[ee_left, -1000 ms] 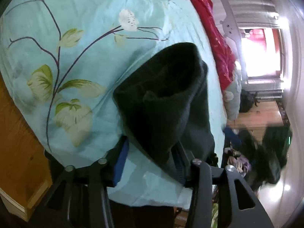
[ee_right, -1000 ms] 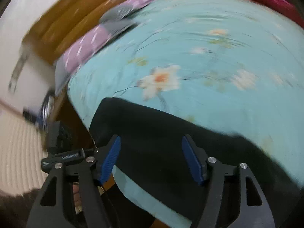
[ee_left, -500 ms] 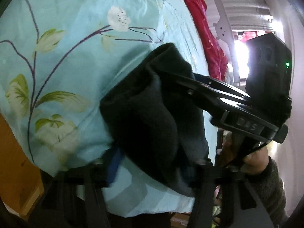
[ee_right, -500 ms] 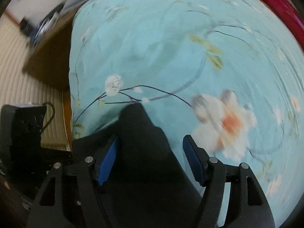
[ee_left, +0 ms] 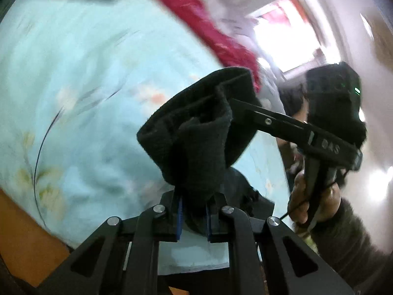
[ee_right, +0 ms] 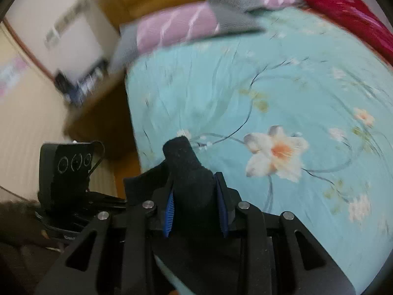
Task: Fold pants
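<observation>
1. Pants (ee_left: 196, 135) – dark, bunched near the bed's (ee_left: 73, 98) front edge, pinched by both the left gripper (ee_left: 192, 215) and right gripper (ee_right: 195, 209).
2. Open floral sheet stretches beyond; right gripper's lettering too blurred to read.

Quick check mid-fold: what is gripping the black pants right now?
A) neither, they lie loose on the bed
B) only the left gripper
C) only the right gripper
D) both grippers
D: the left gripper is shut on a bunch of the black pants, and the right gripper pinches another bunch between its blue pads, above the floral bedsheet.
</observation>
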`<state>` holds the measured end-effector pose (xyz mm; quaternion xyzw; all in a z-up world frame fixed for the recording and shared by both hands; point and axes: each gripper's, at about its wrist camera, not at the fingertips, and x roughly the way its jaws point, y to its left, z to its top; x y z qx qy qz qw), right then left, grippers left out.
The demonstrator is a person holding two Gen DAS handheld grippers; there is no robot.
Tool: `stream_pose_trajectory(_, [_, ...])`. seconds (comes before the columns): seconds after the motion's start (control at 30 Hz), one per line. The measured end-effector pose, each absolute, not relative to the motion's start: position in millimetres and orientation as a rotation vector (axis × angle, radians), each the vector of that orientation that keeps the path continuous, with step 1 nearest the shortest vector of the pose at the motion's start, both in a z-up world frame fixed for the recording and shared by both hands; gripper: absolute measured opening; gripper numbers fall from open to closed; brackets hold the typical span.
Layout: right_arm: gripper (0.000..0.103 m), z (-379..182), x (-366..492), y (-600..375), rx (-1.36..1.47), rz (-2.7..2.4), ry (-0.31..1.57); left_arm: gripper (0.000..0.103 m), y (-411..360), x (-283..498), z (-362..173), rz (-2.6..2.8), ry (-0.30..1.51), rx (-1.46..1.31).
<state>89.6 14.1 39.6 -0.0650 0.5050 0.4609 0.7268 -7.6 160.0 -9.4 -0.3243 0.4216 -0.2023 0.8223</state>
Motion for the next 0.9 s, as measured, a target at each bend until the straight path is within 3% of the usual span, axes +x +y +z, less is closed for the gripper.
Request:
stream_pose_trajectory(0.17, [0.031,82.7,67.1,-90.9,0.096,0.936,0.992,0.014,81.3,-9.0,50.4,-0.597,0.838,-0.433])
stream_pose_trajectory(0.27, [0.032,84.6,51.8,-156.2,0.217,0.84,0.946,0.016,24.2,-2.2,59.2,-0.682,0.855,-0.301])
stream_pose_trajectory(0.4, [0.034,48.4,25.3,-251.4,0.427,0.649,0.951,0.025,-64.2,14.2,36.7,-0.775,0.95,-0.134])
stream_pose_trajectory(0.53, [0.034,-17.1,-3.0,-318.7,0.533,0.325,1.062,0.026,-134.5,26.3,-17.8,-0.766,1.162,0.026])
stream_pose_trajectory(0.6, [0.034,-31.0,-25.5,-343.2,0.62,0.251,1.076,0.026,-146.6,19.7,-17.1,-0.786,1.188,0.113])
stream_pose_trajectory(0.63, [0.034,-30.1,-39.3,-352.6,0.66,0.248,1.047,0.032,-148.0,11.4,-8.9,-0.825,1.167,0.172])
stream_pose_trajectory(0.67, [0.036,-26.0,-58.4,-362.4,0.691,0.233,1.007,0.04,-146.7,7.0,-0.8,-0.864,1.154,0.21])
stream_pose_trajectory(0.73, [0.055,-20.6,-84.1,-371.8,0.736,0.214,0.961,0.054,-137.8,4.9,21.6,-0.941,1.134,0.26])
stream_pose_trajectory(0.77, [0.071,-18.8,-96.9,-375.4,0.771,0.212,0.932,0.059,-133.4,8.4,31.1,-0.952,1.123,0.263])
stream_pose_trajectory(0.8, [0.077,-17.6,-109.8,-376.5,0.808,0.211,0.898,0.061,-123.5,8.4,38.9,-0.964,1.107,0.264])
stream_pose_trajectory(0.9, [0.078,-21.4,-132.1,-366.6,0.894,0.24,0.843,0.072,-110.9,36.7,53.5,-0.976,1.064,0.295])
